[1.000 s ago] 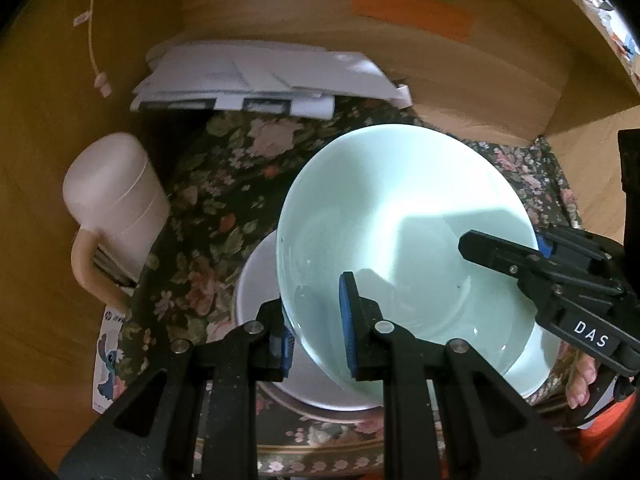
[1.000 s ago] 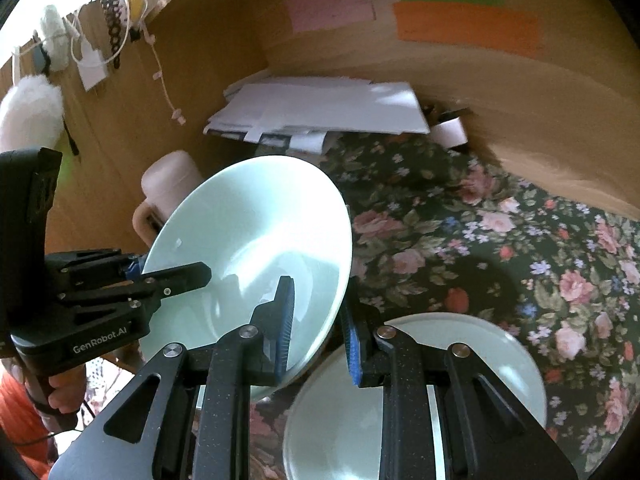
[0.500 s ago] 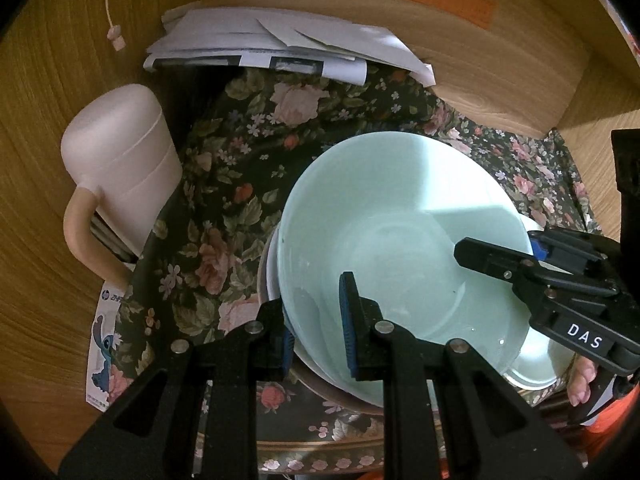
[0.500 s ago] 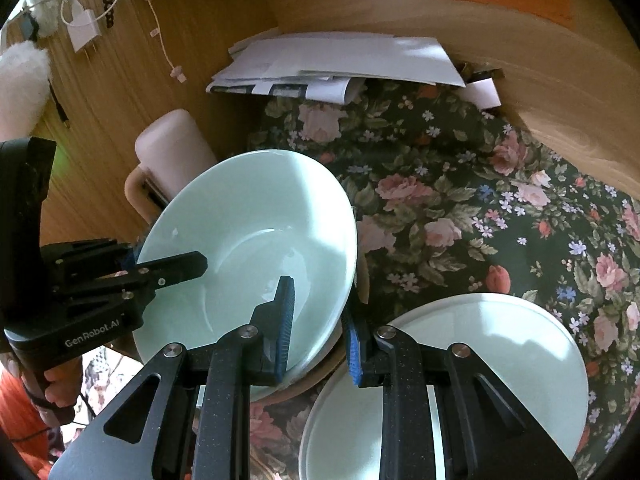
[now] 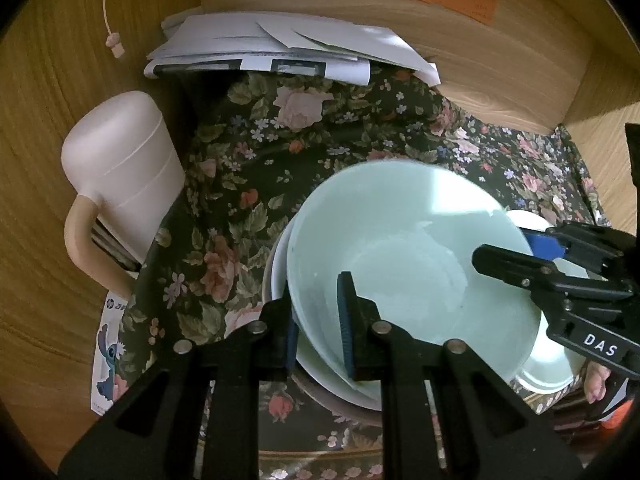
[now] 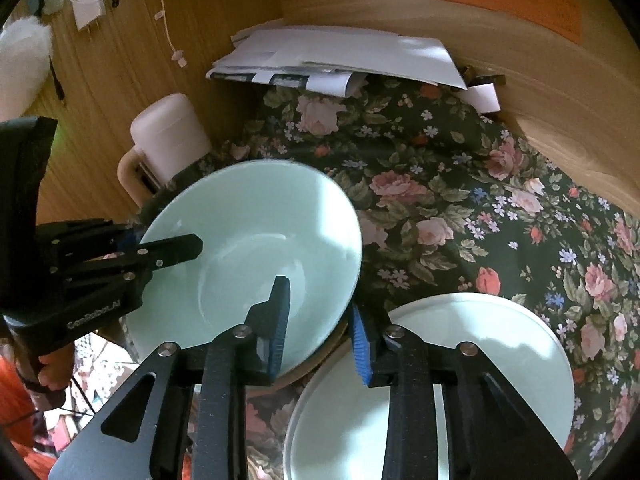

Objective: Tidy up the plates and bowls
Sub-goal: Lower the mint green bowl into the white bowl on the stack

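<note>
the step in hand looks like the nesting of the pale green bowl (image 5: pixel 408 264) into the stack of dishes below it (image 5: pixel 280 268), a white rim and a brownish one showing under its left edge. the bowl sits low on that stack, slightly tipped, so i judge it to be almost seated but not yet let go.

the left gripper (image 5: pixel 318 322) straddles the bowl's near rim, one pad inside the bowl and one outside; the wall fills the gap, so it reads as clamped on the bowl. the right gripper (image 6: pixel 320 324) straddles the opposite side of the rim in the same way, but daylight shows between its outer pad and the wall, so i cannot tell whether it is gripping or already loosened.

the bowl's mouth faces up and a little toward the back wall of the wooden shelf; being round, it has no long axis to speak of. it stands on the flowered cloth (image 6: pixel 460 208) near the front edge, with the pale plate (image 6: pixel 480 360) just beside it toward the right, and the pink mug (image 5: pixel 120 176) at the left wall, apart from it. a heap of papers (image 5: pixel 280 48) lies along the back.

the next move probably calls for levelling the bowl until it settles, then parting both sets of jaws and lifting straight out so the rim is not dragged.
</note>
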